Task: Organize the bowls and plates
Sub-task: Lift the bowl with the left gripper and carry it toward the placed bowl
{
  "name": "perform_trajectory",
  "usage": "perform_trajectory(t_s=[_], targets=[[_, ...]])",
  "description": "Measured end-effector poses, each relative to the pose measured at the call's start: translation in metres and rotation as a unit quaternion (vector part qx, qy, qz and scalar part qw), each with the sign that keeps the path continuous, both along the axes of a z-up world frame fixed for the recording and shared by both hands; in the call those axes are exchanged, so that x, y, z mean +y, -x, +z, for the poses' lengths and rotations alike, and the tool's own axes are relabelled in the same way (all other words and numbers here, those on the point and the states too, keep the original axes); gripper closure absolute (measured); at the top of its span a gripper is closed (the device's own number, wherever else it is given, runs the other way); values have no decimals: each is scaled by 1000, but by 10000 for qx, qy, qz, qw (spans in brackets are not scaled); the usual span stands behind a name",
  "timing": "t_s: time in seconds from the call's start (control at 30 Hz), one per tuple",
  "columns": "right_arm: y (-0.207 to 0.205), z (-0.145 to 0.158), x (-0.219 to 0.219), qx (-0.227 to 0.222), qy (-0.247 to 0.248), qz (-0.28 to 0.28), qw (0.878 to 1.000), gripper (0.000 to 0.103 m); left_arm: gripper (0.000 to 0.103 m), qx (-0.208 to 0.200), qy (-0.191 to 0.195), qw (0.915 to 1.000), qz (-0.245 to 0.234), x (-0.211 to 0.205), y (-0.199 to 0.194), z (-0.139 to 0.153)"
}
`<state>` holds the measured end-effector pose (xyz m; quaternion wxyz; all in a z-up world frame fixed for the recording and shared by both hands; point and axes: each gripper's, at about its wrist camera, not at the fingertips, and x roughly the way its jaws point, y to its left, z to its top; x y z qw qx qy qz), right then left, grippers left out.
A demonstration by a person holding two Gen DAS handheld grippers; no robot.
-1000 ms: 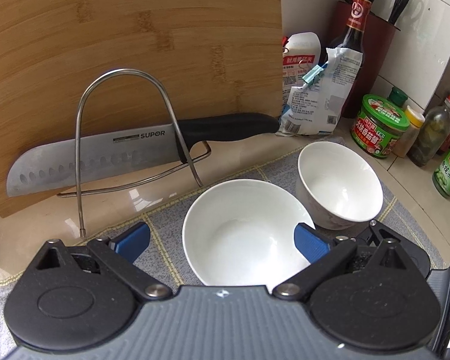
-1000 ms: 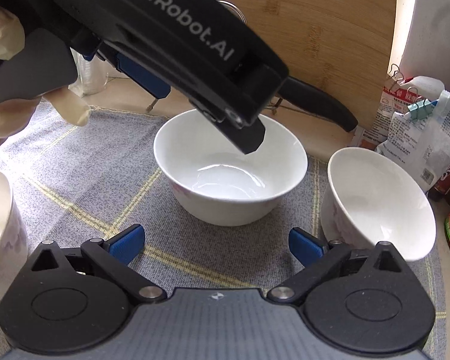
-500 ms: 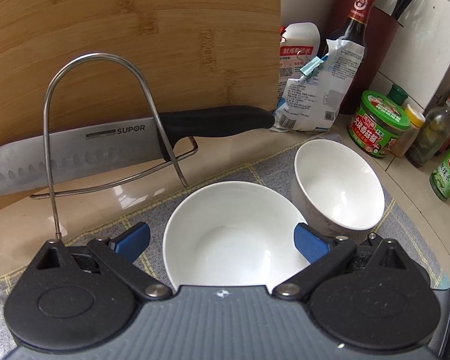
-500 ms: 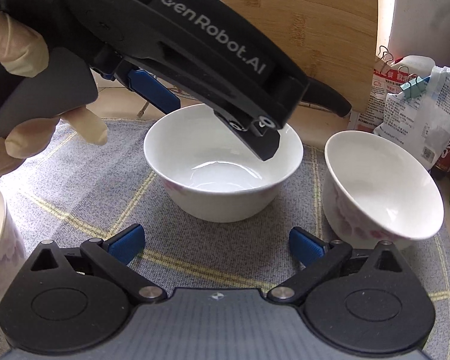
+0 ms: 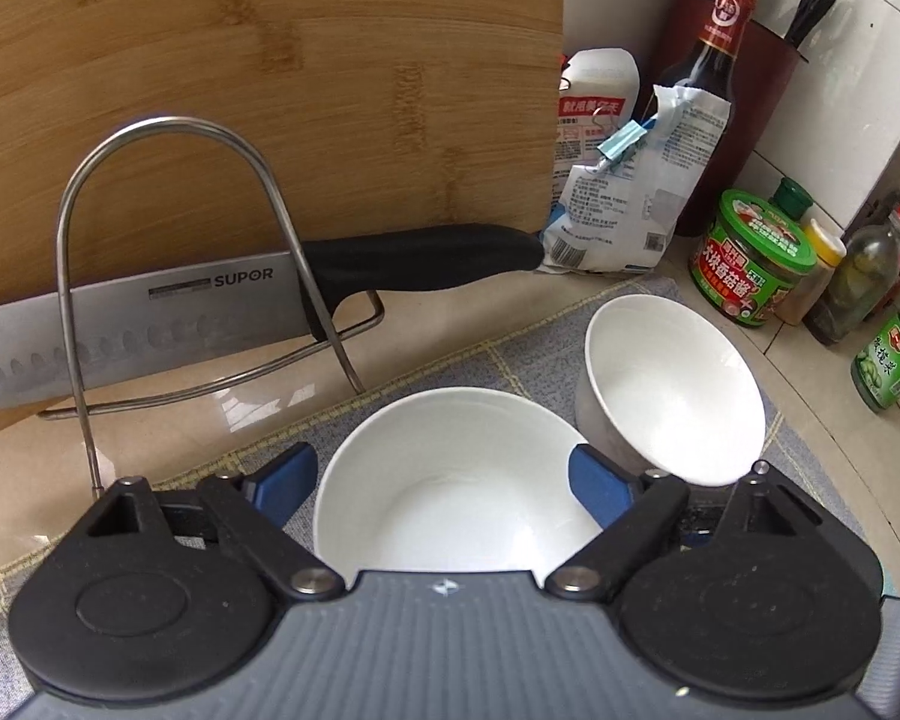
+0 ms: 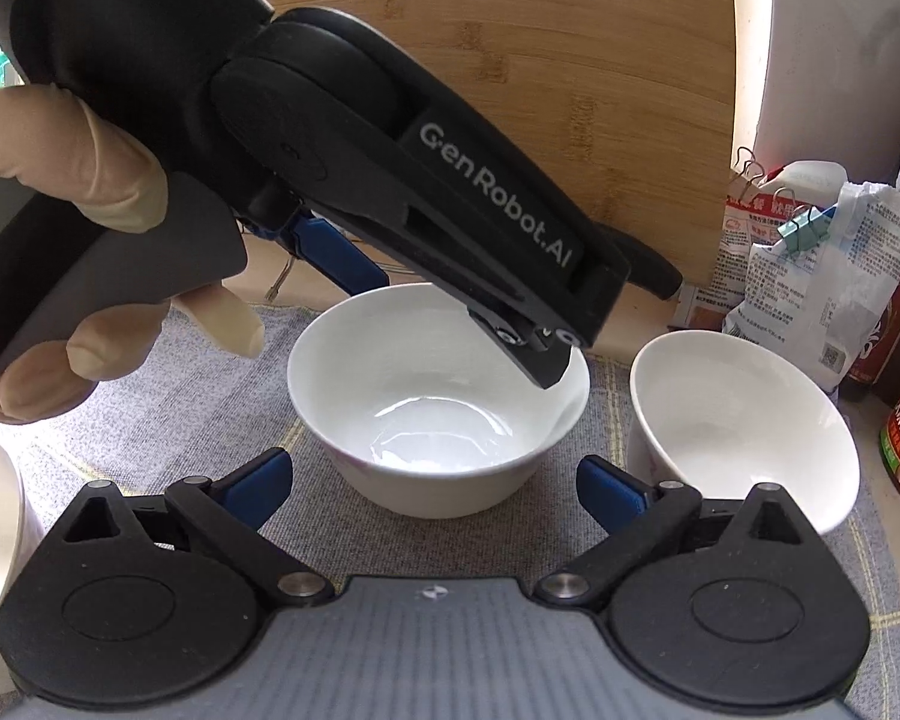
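Between closing left tongs (image 5: 444,483) (pads apart): white bowl (image 5: 450,480)

Left wrist view: camera mounted on the left gripper (image 5: 444,480), looking steeply down and forward along its fingers, close above the near bowl (image 5: 456,480); a cutting board (image 5: 270,90) fills the background. Right wrist view: camera on the right gripper (image 6: 432,486), tilted less steeply, set slightly farther back, facing the same board (image 6: 540,60). Shared field: the near bowl (image 6: 438,396), the second bowl (image 6: 744,426) (image 5: 672,384) to its right, and the grey mat (image 6: 150,420). The right view also takes in the left gripper (image 6: 450,276) from the side.
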<state>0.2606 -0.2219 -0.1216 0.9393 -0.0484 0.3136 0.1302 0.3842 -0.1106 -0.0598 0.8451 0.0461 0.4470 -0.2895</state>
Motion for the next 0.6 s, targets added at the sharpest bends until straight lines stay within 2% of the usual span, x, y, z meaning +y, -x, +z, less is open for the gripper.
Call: perform_trajectory(t_s=[0.17, 0.23, 0.6], targets=[[-5, 1, -1, 3, -3, 32, 10000, 5, 18, 33, -18, 10000, -38, -2, -1, -2], [-5, 1, 0, -24, 38, 39, 10000, 11, 18, 30, -39, 10000, -54, -2, -1, -2], [-4, 3, 1, -44, 8, 57, 10000, 11, 20, 110, -123, 9997, -181, -3, -4, -3]])
